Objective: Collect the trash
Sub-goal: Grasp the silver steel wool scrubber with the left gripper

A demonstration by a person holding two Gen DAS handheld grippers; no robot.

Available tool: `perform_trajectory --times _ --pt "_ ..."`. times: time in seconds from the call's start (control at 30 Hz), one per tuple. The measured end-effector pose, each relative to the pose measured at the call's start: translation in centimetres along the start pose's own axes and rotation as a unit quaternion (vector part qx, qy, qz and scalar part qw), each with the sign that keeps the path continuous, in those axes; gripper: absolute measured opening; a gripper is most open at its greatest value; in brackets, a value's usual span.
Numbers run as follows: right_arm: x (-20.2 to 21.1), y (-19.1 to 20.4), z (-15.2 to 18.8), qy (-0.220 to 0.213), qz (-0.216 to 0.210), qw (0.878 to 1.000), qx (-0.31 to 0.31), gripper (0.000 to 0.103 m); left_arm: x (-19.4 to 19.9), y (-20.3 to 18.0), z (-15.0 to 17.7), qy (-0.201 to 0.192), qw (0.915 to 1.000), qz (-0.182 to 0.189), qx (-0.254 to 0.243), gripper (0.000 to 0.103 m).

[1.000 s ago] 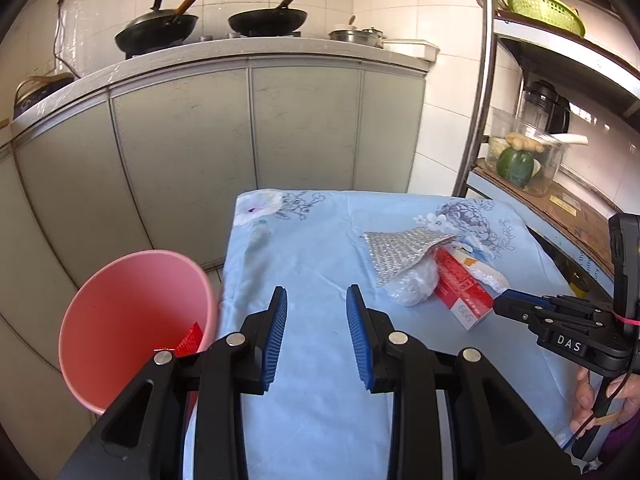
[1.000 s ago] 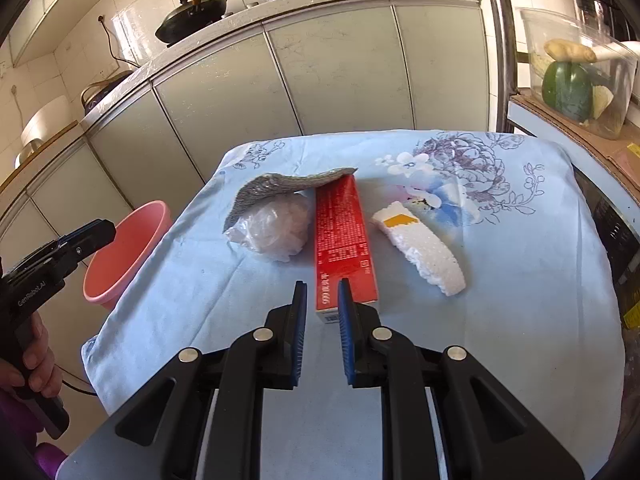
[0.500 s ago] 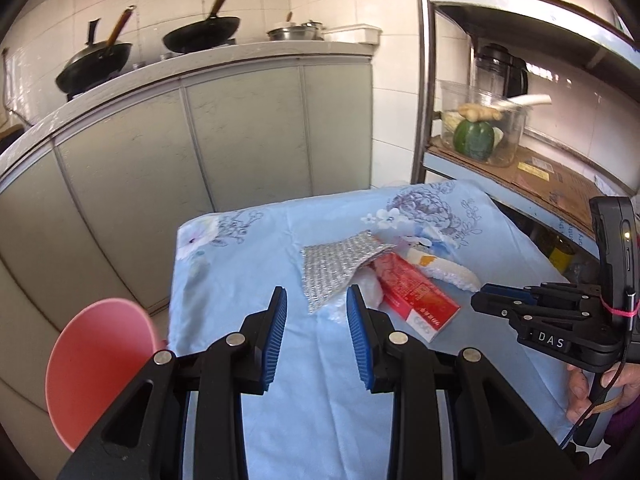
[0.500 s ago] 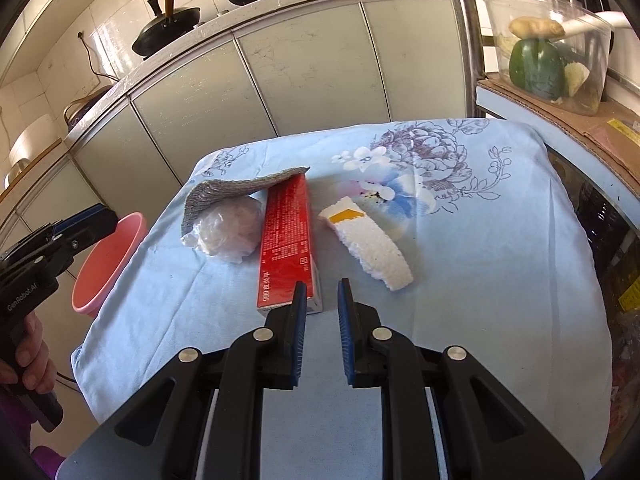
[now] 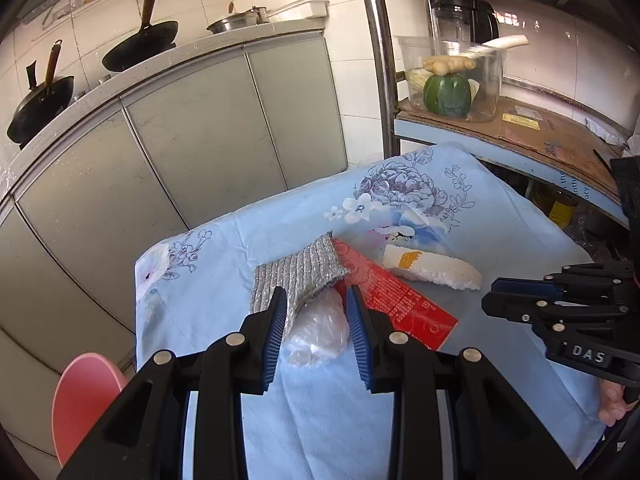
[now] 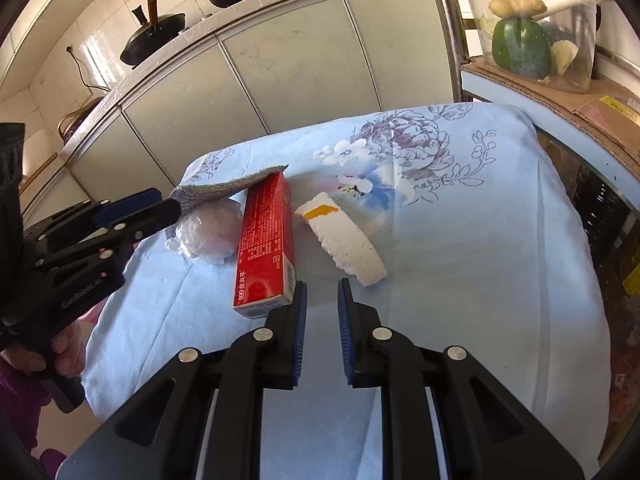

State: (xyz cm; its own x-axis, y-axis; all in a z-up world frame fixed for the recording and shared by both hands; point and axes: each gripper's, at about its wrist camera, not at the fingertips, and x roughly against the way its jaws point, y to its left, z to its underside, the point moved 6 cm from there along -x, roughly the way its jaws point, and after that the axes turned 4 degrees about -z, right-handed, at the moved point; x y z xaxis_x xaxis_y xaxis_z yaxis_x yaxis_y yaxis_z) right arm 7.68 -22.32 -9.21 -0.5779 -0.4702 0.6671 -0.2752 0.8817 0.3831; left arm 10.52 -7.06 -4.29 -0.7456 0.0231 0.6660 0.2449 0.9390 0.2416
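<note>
Blue-padded, the left gripper [image 5: 316, 334] has been swung from the pink bin [image 5: 86, 398] to the crumpled plastic bag [image 5: 318, 330], which is now straddled by its parted jaws. A grasp appears imminent. The silver mesh cloth [image 5: 298, 276] overlaps the bag; the red box [image 6: 266, 246] lies alongside. The right gripper [image 6: 322, 330], narrowly parted, is held empty near the foam piece [image 6: 344, 240] on the table [image 6: 500, 248].
</note>
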Motion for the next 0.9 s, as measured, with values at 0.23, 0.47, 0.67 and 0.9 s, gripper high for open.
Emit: perform_trajectory --times 0.23,0.47,0.67,0.9 --pt "0.0 0.2 -0.4 0.004 -0.006 1.0 0.01 0.016 -1.8 0.5 -0.5 0.002 0.9997 0.004 0.023 0.03" --pt "-0.4 0.9 -1.3 0.012 -0.003 0.999 0.033 0.016 -1.4 3.4 -0.5 -0.01 0.9951 0.023 0.096 0.01" --pt "-1.3 0.8 -2.4 0.017 0.006 0.998 0.055 0.044 -0.5 7.5 0.8 -0.008 0.9839 0.02 0.177 0.006" --pt "-3.4 0.3 -2.9 0.046 0.034 0.995 0.087 0.045 1.0 11.0 4.1 0.0 0.9723 0.014 0.233 0.006"
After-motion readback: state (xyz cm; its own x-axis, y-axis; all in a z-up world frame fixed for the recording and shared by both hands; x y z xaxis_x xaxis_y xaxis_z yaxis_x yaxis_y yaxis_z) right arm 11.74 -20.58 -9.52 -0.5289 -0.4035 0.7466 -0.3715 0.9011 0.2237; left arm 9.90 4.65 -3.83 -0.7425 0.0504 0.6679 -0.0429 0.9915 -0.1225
